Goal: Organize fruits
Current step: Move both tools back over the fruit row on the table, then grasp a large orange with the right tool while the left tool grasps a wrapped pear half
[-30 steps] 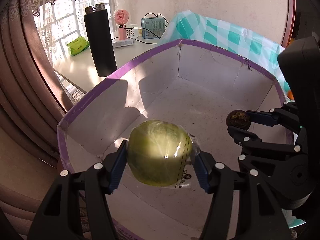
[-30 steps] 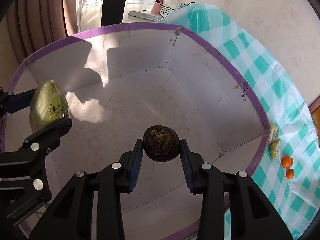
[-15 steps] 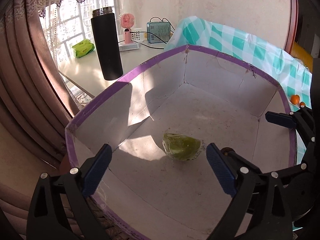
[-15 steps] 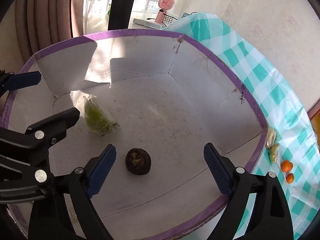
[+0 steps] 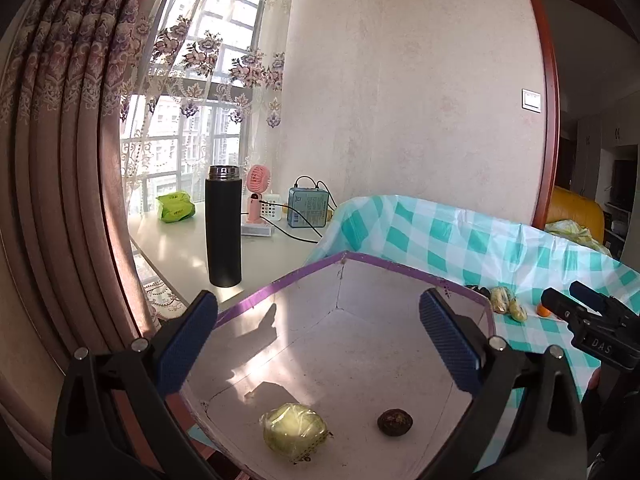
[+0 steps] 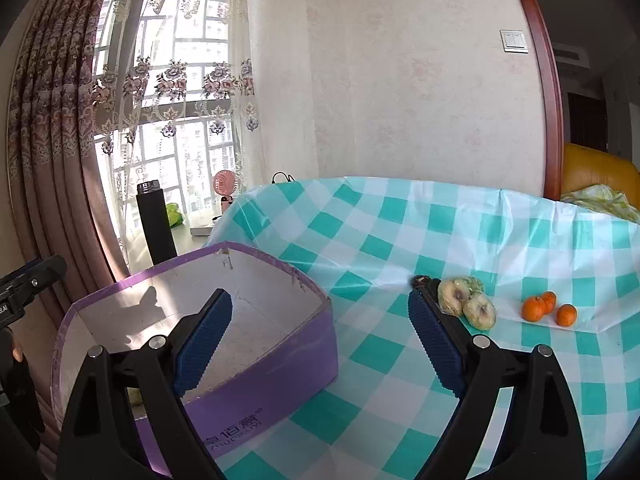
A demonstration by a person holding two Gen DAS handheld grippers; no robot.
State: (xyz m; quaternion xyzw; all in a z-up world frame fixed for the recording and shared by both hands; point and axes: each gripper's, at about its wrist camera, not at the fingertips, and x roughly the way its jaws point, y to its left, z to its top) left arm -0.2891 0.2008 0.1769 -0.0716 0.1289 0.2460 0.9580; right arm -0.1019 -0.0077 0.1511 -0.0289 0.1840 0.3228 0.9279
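A: Purple-rimmed cardboard, that's the box (image 5: 280, 284). What's inside it?

B: 2 fruits on its white floor. The wrapped green fruit (image 5: 294, 436) lies near the front wall in the left wrist view, and the small dark brown fruit (image 5: 395, 422) sits to its right, apart from it.

A: Is either gripper holding anything?

B: No. The left gripper (image 5: 318, 348) hangs above the box with its blue pads (image 5: 186, 344) spread wide and nothing between them. The right gripper (image 6: 320, 344) has its fingers wide apart as well, over the near right corner of the box and the checked cloth.

A: Can you see one gripper from the other camera?

B: Partly. The right one shows at the right edge of the left wrist view, and a bit of the left one at the left edge of the right wrist view.

A: What's left on the teal-and-white tablecloth (image 6: 400, 240)?

B: 2 pale wrapped fruits (image 6: 466, 304) touching each other, just beyond the right gripper's right finger. A little dark fruit (image 6: 419, 279) peeks out behind that fingertip. Further right are 3 small oranges (image 6: 550, 308), 2 of them touching and 1 just beside.

A: And behind the box?

B: A white desk (image 5: 176, 244) by the window, carrying a black flask (image 5: 223, 226), a pink fan (image 5: 258, 184), a blue device (image 5: 309, 208) with cables, and a green packet (image 5: 175, 207).
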